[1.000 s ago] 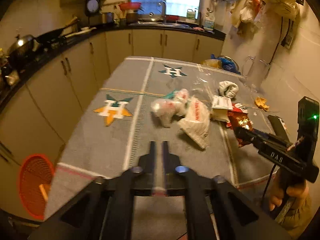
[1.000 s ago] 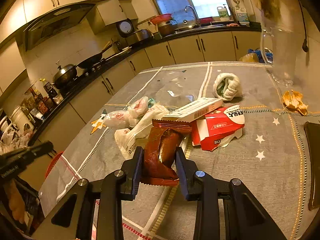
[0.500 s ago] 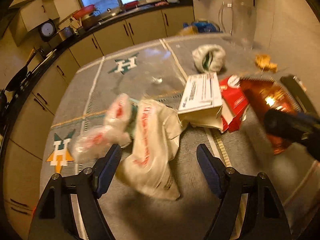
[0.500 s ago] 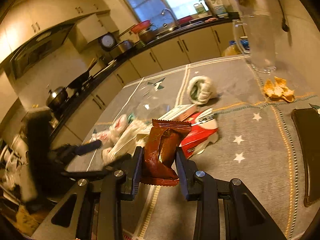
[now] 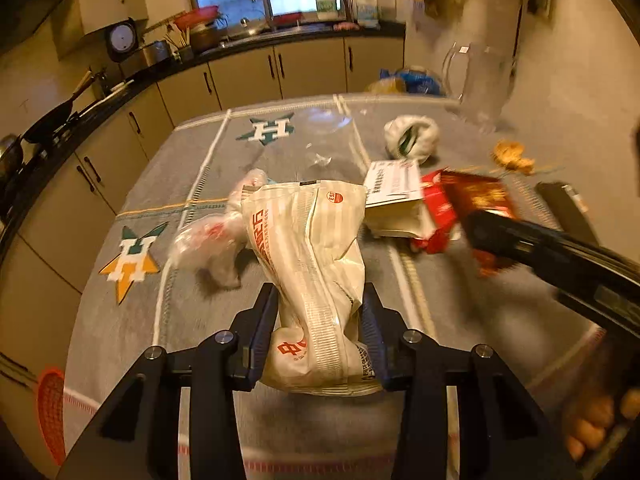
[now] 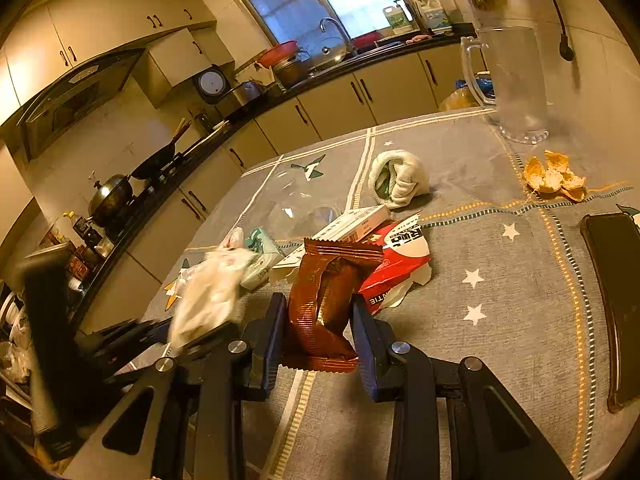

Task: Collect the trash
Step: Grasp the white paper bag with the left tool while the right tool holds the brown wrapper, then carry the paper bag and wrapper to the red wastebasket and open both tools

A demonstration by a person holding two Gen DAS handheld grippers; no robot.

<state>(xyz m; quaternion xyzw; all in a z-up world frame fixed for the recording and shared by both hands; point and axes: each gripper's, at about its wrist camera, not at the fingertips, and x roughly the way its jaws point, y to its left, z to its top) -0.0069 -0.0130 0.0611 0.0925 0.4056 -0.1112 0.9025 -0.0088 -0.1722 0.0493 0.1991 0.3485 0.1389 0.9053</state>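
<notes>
Between the closing jaws of the left gripper point(image 5: 320, 320) sits a cream snack bag point(image 5: 312, 264) with red print — the pads already press its crumpled lower half, while its top fans out ahead of the fingers, above the grey tablecloth point(image 5: 168, 184). It looks nearly empty: light, soft, crinkly film that will fold rather than resist, and probably slick, so a pinch across the bunched waist, where it is taken now, seems the safest hold. The red characters on it are too distorted to read; a small round red badge near the top is likewise illegible.

The right gripper point(image 6: 318, 320) is clamped on a brown foil wrapper point(image 6: 324, 300) with a serrated top edge, held upright just ahead of its fingers; no writing shows on it. It looks equally weightless and slippery.

Just beyond the right gripper lie a red-and-white packet point(image 6: 404, 256) with the letters "NTTE" or similar at its edge, and a white printed carton point(image 6: 352, 224) on top of it, its text too small to read. Further ahead sit a rolled white cloth point(image 6: 396, 178) and, off to the right, orange peel point(image 6: 554, 176).
</notes>
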